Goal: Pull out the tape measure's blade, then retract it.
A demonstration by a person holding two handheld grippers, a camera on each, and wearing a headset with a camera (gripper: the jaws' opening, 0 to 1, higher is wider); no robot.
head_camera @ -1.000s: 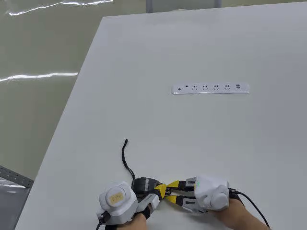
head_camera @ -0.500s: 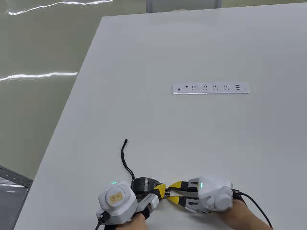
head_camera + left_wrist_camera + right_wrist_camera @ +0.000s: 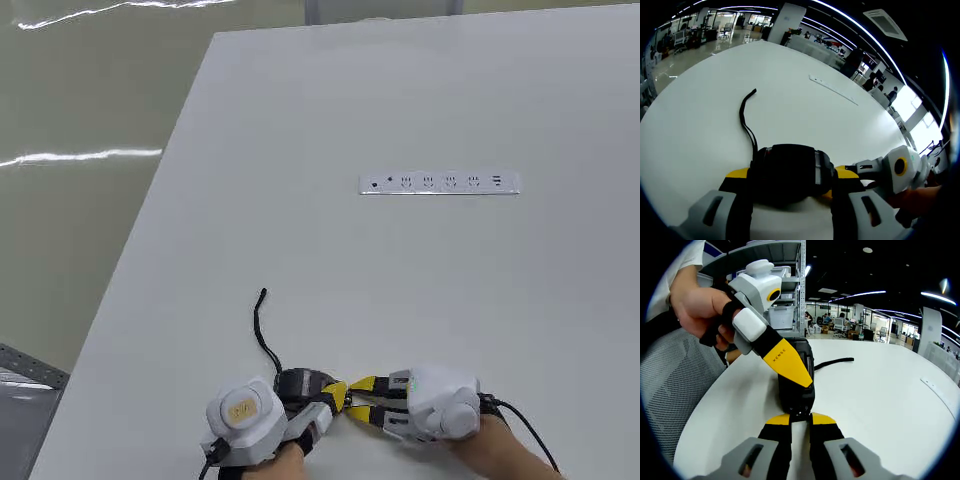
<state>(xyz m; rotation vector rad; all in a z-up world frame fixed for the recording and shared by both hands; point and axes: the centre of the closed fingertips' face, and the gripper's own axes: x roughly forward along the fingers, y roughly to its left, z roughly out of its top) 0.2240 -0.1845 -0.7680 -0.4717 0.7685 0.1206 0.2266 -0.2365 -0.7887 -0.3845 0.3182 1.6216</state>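
The tape measure [image 3: 790,172] is cased in matt black, rubbery-looking plastic, banded with grey. A limp black cord [image 3: 263,325] is attached to it. Beneath it, the table [image 3: 400,280] is finished in smooth matt white. Beyond it, a power strip [image 3: 440,183] is moulded in white plastic. The left gripper [image 3: 318,398] and right gripper [image 3: 358,397] at it are shelled in smooth white plastic.

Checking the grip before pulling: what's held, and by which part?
Left gripper clamps the tape measure by the sides of its black case. Right gripper is pinched at the case's mouth, seemingly on the blade tip, itself hidden.
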